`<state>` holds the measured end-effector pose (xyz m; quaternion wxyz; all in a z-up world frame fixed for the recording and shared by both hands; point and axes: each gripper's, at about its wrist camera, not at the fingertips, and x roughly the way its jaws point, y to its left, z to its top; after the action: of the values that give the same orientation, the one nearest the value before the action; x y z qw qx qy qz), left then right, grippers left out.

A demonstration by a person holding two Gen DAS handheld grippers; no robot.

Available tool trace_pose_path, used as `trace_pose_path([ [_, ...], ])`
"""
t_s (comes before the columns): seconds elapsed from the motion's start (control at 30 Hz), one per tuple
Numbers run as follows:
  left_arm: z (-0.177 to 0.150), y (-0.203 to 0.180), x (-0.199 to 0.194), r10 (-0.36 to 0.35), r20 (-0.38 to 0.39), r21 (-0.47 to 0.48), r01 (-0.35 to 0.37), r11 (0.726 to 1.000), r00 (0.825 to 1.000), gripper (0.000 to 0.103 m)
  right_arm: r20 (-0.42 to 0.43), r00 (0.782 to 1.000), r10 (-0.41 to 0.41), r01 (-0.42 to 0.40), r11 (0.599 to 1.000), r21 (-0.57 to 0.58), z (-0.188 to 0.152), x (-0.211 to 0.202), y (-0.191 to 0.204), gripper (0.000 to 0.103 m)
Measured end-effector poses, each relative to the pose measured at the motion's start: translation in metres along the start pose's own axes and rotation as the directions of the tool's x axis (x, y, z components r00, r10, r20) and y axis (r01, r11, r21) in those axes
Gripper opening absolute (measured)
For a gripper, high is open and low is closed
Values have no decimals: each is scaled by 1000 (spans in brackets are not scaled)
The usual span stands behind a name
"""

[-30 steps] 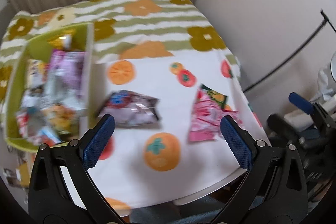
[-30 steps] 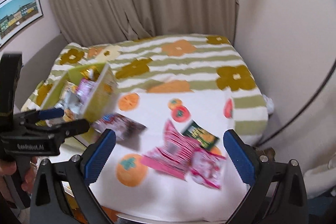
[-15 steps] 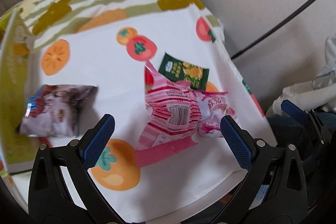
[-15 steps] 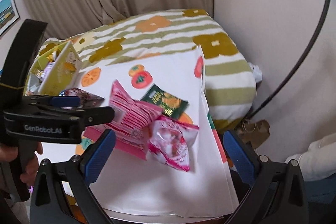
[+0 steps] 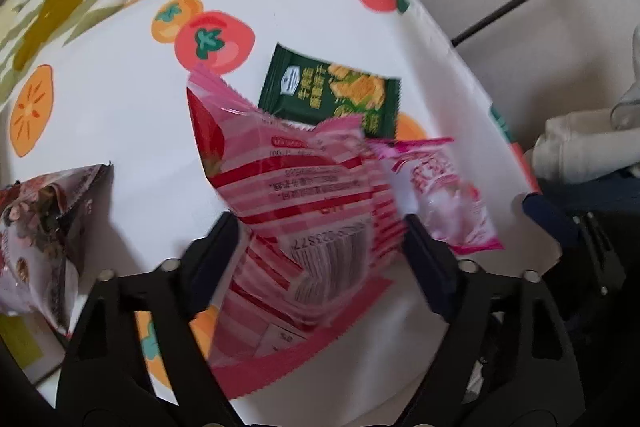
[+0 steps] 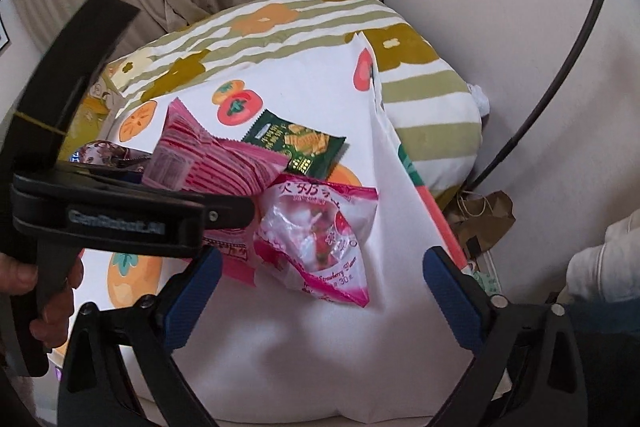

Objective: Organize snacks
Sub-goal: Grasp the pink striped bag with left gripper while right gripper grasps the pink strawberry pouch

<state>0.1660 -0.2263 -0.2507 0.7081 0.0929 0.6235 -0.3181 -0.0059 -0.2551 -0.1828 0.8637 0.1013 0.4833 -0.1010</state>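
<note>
Motion blur smears the left claw (image 5: 318, 247) and the barcode end of the pink striped snack pack (image 5: 304, 211) between its fingers, so contact with the wrapper cannot be judged. The purple snack bag (image 5: 44, 227) runs off the left wrist picture's left edge. In the right wrist view, the left claw's body covers most of that bag and the striped pack's lower half. The green box (image 6: 90, 107) shows only as a sliver behind it.
</note>
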Motion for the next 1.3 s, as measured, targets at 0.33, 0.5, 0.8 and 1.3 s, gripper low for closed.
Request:
trace_pose_path([
  [0.33, -7, 18, -9, 7, 16, 23, -7, 1000, 1000, 72, -19, 1000, -3, 4, 1000, 21, 1, 19, 5, 92],
  [0.5, -15, 27, -14, 30, 24, 33, -30, 999, 999, 72, -49, 999, -3, 4, 1000, 22, 6, 35, 9, 92],
  [0.8, -20, 28, -24, 28, 52, 35, -30, 999, 998, 71, -93, 996, -18, 18, 1000, 6, 15, 59, 16, 87],
  [1.3, -36, 15, -56, 56, 125, 25, -59, 998, 991, 71, -75, 993, -87, 79, 992, -102, 4, 62, 20, 56],
])
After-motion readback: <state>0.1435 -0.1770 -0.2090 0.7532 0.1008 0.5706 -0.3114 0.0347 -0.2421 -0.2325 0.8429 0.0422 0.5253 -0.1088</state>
